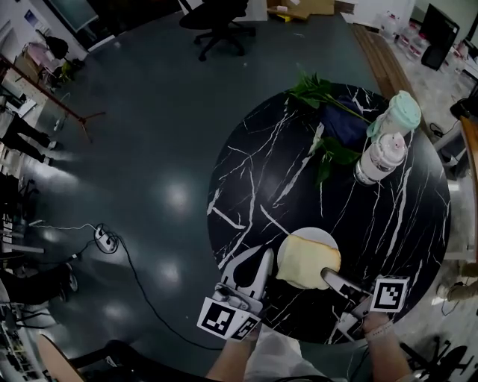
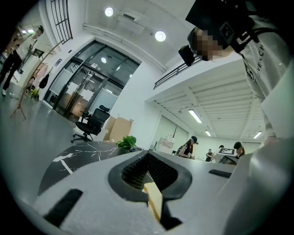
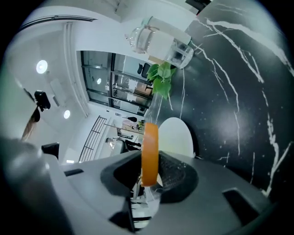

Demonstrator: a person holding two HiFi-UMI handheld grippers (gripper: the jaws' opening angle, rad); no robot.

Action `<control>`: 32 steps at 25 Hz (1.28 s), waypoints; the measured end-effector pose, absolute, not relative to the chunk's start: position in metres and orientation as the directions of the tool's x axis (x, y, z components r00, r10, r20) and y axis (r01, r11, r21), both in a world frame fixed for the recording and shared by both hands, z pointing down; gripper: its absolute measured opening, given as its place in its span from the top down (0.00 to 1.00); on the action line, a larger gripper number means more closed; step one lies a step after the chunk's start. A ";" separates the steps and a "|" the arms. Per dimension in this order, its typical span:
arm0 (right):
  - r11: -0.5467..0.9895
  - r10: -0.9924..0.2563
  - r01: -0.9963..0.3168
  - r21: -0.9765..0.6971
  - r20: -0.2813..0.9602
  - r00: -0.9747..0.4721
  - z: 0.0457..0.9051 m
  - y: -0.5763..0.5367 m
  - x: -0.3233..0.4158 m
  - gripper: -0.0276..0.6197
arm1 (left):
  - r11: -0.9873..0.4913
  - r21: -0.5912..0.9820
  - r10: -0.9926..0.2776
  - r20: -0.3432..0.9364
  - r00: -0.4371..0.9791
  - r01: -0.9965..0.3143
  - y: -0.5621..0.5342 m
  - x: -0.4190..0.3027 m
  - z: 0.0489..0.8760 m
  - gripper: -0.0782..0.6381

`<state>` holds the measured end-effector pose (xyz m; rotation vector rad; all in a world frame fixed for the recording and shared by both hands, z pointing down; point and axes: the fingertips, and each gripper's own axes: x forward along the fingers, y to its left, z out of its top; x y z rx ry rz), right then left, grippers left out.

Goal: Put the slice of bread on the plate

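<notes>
A pale yellow slice of bread [image 1: 306, 261] with an orange crust hangs over the near part of the white plate [image 1: 312, 234] on the round black marble table [image 1: 254, 171]. My right gripper [image 1: 326, 274] is shut on its near right corner. In the right gripper view the crust [image 3: 149, 151] stands edge-on between the pads [image 3: 172, 172], with the plate [image 3: 177, 135] just beyond. My left gripper [image 1: 260, 258] is at the slice's left edge. In the left gripper view, a pale strip of bread [image 2: 154, 199] is pinched in its gripper [image 2: 149, 183]. Whether the slice touches the plate is unclear.
At the table's far right stand a jar with a mint lid [image 1: 399, 112] and a white bottle [image 1: 381, 155], next to green leaves [image 1: 321, 93] and a dark blue cloth [image 1: 345, 123]. An office chair [image 1: 216, 22] and a floor cable with a power strip [image 1: 104, 239] lie off the table.
</notes>
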<state>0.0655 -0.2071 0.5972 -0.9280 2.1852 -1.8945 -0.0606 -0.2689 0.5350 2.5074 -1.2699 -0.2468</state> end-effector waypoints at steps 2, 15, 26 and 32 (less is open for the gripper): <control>0.033 -0.497 -0.420 -0.907 0.350 -0.794 0.603 -0.209 0.068 0.81 | -0.551 0.362 -0.809 -0.011 0.588 -0.752 -0.269 -0.062 0.535 0.88; 0.308 -0.550 -0.852 -0.424 0.651 -0.523 0.616 -0.221 0.089 0.64 | -0.549 0.369 -0.812 -0.023 0.583 -0.750 -0.263 -0.066 0.528 0.88; 0.430 -0.658 -0.869 -0.243 0.575 -0.486 0.576 -0.211 0.088 0.62 | -0.571 0.358 -0.798 -0.031 0.602 -0.739 -0.242 -0.056 0.516 0.88; 0.451 -0.667 -0.854 -0.258 0.538 -0.515 0.550 -0.187 0.084 0.64 | -0.584 0.360 -0.788 -0.033 0.615 -0.728 -0.215 -0.046 0.504 0.88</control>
